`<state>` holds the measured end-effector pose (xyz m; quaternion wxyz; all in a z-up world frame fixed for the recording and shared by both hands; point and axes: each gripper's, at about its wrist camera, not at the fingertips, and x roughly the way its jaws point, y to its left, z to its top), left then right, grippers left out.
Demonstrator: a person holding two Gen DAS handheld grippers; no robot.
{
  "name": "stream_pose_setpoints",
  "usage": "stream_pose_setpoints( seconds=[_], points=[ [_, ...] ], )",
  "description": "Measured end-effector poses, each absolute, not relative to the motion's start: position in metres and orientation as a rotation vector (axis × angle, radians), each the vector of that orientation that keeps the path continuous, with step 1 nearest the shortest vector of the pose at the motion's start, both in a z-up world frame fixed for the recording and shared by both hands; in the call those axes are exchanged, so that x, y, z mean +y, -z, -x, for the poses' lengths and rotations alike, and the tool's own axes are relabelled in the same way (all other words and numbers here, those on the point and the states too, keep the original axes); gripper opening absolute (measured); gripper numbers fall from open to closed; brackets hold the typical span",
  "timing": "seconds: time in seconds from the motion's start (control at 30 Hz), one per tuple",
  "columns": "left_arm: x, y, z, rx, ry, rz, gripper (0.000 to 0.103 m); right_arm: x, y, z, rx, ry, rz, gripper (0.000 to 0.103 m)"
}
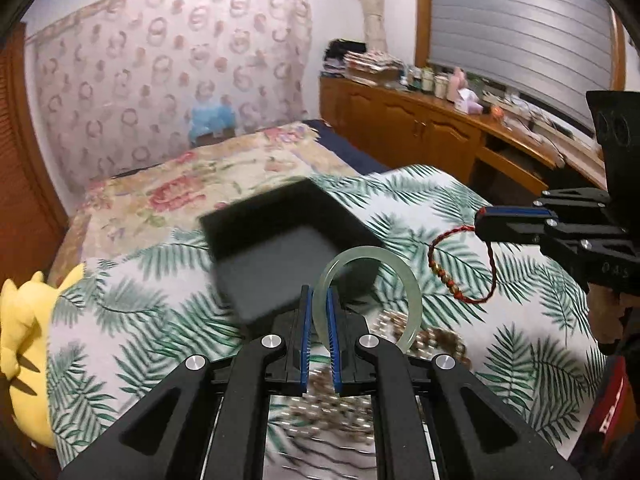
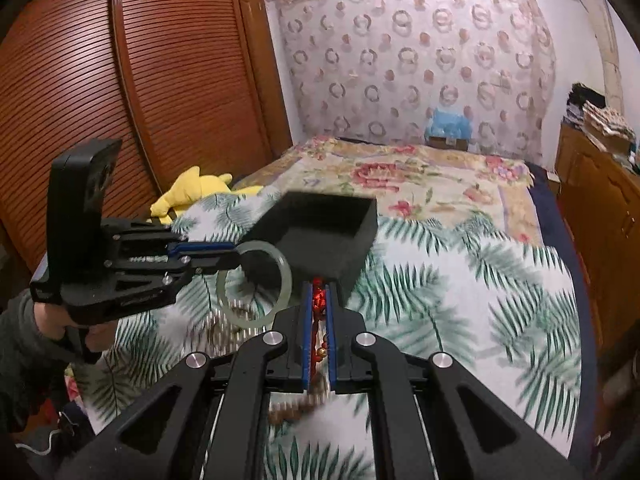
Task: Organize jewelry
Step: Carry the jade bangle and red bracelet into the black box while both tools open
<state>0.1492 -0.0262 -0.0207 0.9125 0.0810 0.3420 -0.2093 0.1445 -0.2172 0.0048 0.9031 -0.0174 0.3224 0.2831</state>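
My left gripper [image 1: 319, 294] is shut on a pale green jade bangle [image 1: 404, 280] and holds it in the air just in front of an open black box [image 1: 288, 240] on the bed. In the right wrist view the left gripper [image 2: 230, 254] holds the bangle [image 2: 286, 280] left of the box [image 2: 320, 232]. My right gripper [image 2: 318, 292] is shut on a red cord bracelet [image 2: 318, 298] with gold beads. In the left wrist view the right gripper [image 1: 478, 222] dangles the bracelet [image 1: 460, 268] right of the box.
A leaf-print cloth [image 1: 520, 320] covers the near bed, with a heap of brown beaded jewelry [image 1: 436, 340] below the grippers. A yellow plush toy [image 1: 24, 340] lies at the left edge. A wooden cabinet [image 1: 420, 128] with clutter runs along the right. A wooden slatted wardrobe [image 2: 140, 80] stands left.
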Motion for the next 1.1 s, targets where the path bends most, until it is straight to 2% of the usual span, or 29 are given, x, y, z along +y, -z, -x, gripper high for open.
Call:
stream_pose_setpoints(
  seconds=[0.27,0.43,0.6,0.7,1.1],
  points=[
    [0.003,0.008,-0.170,0.686,0.338,-0.143,0.007,-0.187,-0.022,-0.205,0.663,-0.630,-0.011,0.007],
    [0.013,0.010,-0.182,0.696,0.307,-0.135,0.007,-0.175,-0.007,-0.240,0.730,-0.673,-0.113,0.009],
    [0.014,0.006,-0.191,0.691,0.296,-0.134,0.007,-0.172,0.012,-0.259,0.796,-0.615,-0.074,0.010],
    [0.007,0.002,-0.198,0.688,0.302,-0.140,0.007,-0.182,0.015,-0.259,0.787,-0.610,-0.081,0.021],
    [-0.037,0.029,-0.237,0.751,0.305,-0.186,0.007,-0.216,0.019,-0.215,0.770,-0.558,-0.014,0.022]
  ],
)
